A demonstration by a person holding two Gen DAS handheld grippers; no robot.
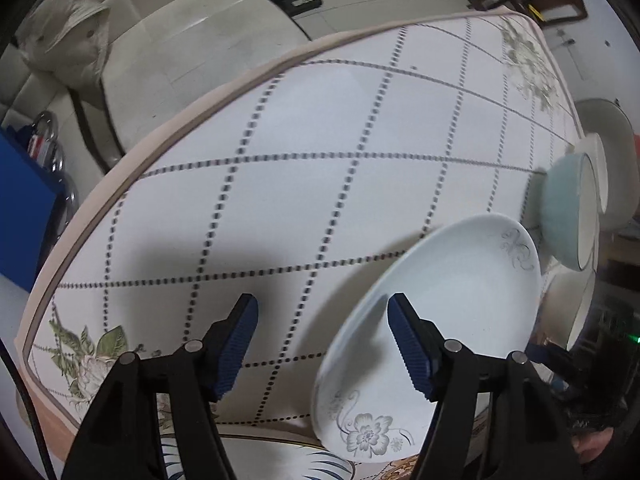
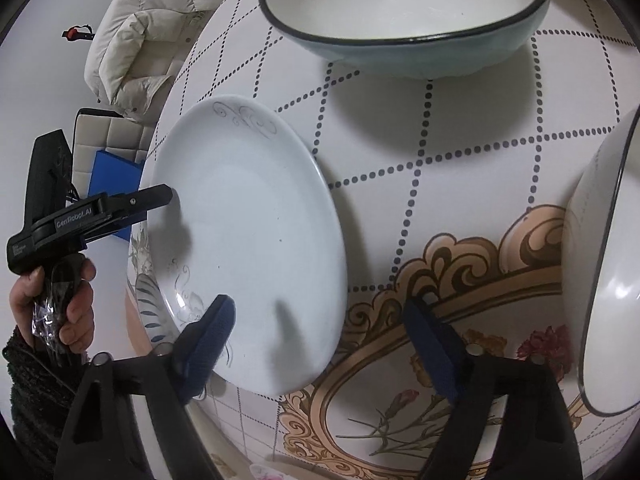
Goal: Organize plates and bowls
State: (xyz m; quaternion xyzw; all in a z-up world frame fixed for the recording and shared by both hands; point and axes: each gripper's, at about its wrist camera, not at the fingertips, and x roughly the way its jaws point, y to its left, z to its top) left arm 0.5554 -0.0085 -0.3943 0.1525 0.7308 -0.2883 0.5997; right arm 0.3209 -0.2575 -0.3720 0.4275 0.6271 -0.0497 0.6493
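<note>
- Nearest in the left wrist view, the left gripper (image 1: 322, 344) has its blue-padded jaws spread wide and grips nothing; one finger (image 1: 414, 354) reaches over the white plate, the other stands over bare tablecloth.
- The right gripper (image 2: 316, 344) is likewise spread apart with nothing between its pads; its left finger (image 2: 208, 344) overlaps the near rim of the white plate, its other finger stands over the ornate border of the tablecloth (image 2: 420, 152).
- The white plate (image 2: 248, 236) with grey floral trim lies on the table near the edge, and nothing lies in it. It seems to rest on a patterned plate (image 2: 149, 308) with blue feather-like strokes, of which only a sliver shows beneath it.
- From the right wrist view, the left gripper (image 2: 160, 196) reaches in over the white plate's far rim, held in the person's hand (image 2: 56, 300).
- To the right of the white plate, a white bowl (image 2: 604, 280) with a dark rim stands at the frame's edge; what shows of its inside is bare.
- Farther back, a pale blue-green bowl (image 2: 404, 4) with a dark rim and white inside sits apart from the plate, with nothing in it.
- In the left wrist view, more pale dishes (image 1: 600, 172) stand just behind that bowl; their contents cannot be made out.
- Beyond the table, a cream sofa (image 1: 168, 40) and a puffy jacket (image 2: 148, 28).
</note>
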